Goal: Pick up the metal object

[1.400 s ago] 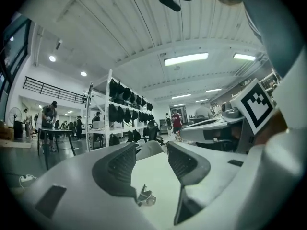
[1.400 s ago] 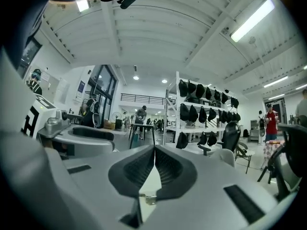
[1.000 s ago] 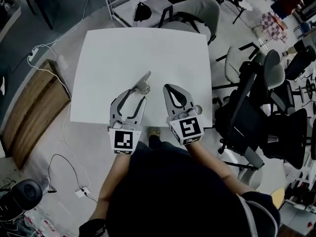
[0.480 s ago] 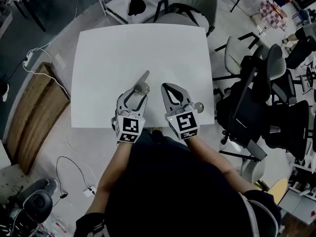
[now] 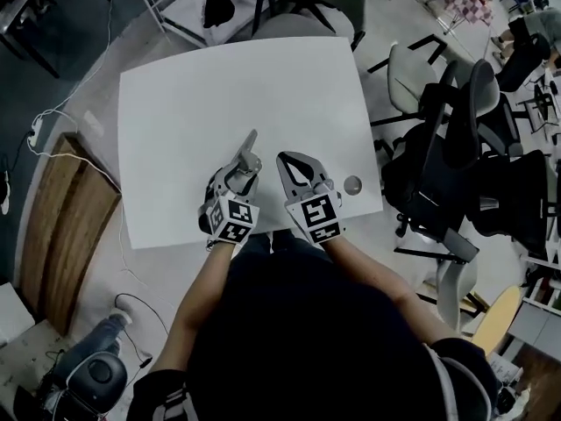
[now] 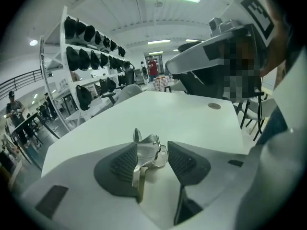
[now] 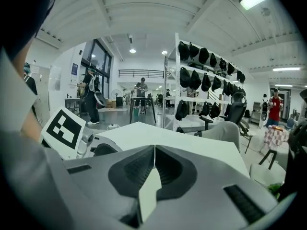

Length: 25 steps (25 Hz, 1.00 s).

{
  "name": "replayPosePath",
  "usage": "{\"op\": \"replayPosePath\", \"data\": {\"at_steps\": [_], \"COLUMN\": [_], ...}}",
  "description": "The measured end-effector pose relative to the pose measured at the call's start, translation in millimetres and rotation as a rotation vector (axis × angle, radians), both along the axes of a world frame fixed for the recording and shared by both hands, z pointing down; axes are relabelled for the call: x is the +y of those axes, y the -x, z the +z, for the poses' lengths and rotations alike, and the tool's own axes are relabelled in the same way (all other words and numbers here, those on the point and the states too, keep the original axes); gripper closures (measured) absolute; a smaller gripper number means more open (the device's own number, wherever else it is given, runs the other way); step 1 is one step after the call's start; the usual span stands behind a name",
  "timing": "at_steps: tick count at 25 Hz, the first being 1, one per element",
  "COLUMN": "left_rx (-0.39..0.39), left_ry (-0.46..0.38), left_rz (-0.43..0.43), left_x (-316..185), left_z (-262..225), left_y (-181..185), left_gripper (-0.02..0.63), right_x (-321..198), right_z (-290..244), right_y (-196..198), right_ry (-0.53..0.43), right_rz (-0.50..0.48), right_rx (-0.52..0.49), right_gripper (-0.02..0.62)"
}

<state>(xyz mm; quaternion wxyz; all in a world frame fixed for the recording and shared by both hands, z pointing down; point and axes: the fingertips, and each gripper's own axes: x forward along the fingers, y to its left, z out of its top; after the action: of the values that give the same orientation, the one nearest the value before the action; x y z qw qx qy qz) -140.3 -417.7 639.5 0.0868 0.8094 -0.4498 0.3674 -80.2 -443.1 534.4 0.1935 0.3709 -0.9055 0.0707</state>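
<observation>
We grip the metal object [image 6: 146, 153] in our left gripper [image 5: 238, 172] near the table's [image 5: 219, 86] front edge, with the right gripper [image 7: 154, 152] closed and empty, and should lift next.

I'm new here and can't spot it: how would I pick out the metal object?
Find the white table, then the two grippers at its near edge. The metal object sits between the jaws of the left gripper: shiny, bent silver, while the right gripper holds nothing.
</observation>
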Motion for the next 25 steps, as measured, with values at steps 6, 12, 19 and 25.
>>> {"op": "replayPosePath", "data": {"at_steps": [6,12,19,25], "left_rx": [-0.075,-0.115,-0.187,-0.197], "left_ry": [0.1,0.135,0.083,0.054], "left_rz": [0.04,0.051,0.074,0.058], "left_x": [-12.3,-23.8,-25.1,-18.2], "left_z": [30.5,36.9,26.8,12.5], "left_y": [-0.8,-8.3,-2.8,12.5], "left_gripper": [0.416,0.416,0.519,0.563], "right_x": [-4.2,-7.2,-6.6,-3.3], "right_z": [10.7,15.0,14.1,4.6], "right_y": [-1.1,-11.7,-17.9,-13.0], "right_ry": [0.038,0.045,0.036,0.019], "right_rz": [0.031,0.068,0.086,0.077], "right_rx": [0.004,0.02,0.014,0.0], "right_gripper": [0.569,0.568,0.569,0.569]}}
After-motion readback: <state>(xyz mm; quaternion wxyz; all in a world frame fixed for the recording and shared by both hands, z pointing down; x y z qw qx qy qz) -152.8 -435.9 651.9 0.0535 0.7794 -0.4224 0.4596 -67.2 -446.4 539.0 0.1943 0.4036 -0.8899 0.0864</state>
